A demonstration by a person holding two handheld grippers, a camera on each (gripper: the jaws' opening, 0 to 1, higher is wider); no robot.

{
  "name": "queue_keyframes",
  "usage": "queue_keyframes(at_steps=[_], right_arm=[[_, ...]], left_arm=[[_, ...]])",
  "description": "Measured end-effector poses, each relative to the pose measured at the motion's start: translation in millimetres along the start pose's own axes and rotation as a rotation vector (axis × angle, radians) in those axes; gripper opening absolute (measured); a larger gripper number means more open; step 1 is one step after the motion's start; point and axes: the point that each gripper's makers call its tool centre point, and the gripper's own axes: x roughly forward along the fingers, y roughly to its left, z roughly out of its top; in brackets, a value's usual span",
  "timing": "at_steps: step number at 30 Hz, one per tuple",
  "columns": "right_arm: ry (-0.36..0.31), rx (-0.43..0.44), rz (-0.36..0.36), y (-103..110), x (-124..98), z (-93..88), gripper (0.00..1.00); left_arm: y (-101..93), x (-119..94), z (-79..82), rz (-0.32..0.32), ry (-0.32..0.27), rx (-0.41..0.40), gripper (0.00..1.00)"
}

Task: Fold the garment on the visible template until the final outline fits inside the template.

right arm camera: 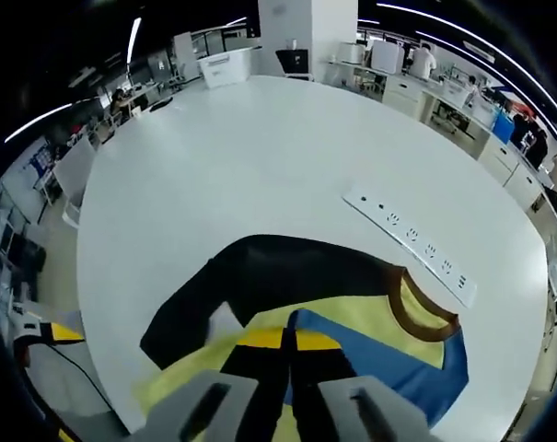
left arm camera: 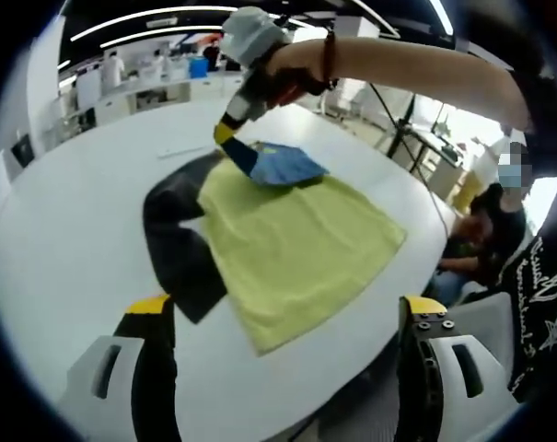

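- Left gripper view: the left tool (left arm camera: 283, 318) stands wide, its jaws apart with nothing between them, above the near edge of the white worktop (left arm camera: 75, 203).
- The garment (left arm camera: 296, 244) lies flat on the worktop, yellow body folded, a black sleeve spread to one side.
- The right tool (left arm camera: 234, 147), held by a person's hand (left arm camera: 255, 41), pinches the blue fold at the garment's far edge.
- Right gripper view: the right tool (right arm camera: 288, 345) is closed on the garment (right arm camera: 352, 318), its jaws pressed together over the yellow and blue cloth.
- A brown collar shows to the right; the black sleeve spreads to the left.
- A white power strip (right arm camera: 411, 241) lies beyond the garment, apart from it.
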Motion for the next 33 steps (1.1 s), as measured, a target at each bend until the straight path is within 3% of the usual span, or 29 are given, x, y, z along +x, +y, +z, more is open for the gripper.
queue_keyframes(at_steps=[12, 21, 33], right_arm=[[0.04, 0.012, 0.022, 9.1, 27.7, -14.6, 0.0], [0.066, -0.031, 0.048, 13.2, 55.8, -18.0, 0.0], [0.089, -0.01, 0.053, 12.7, 79.9, -23.2, 0.0]], left_arm=[[5.5, -0.9, -2.2, 0.004, 0.005, -0.002, 0.97], [16.3, -2.8, -3.3, 0.037, -0.004, 0.006, 0.97], [25.3, -2.8, -5.7, 0.055, -0.011, -0.013, 0.97]])
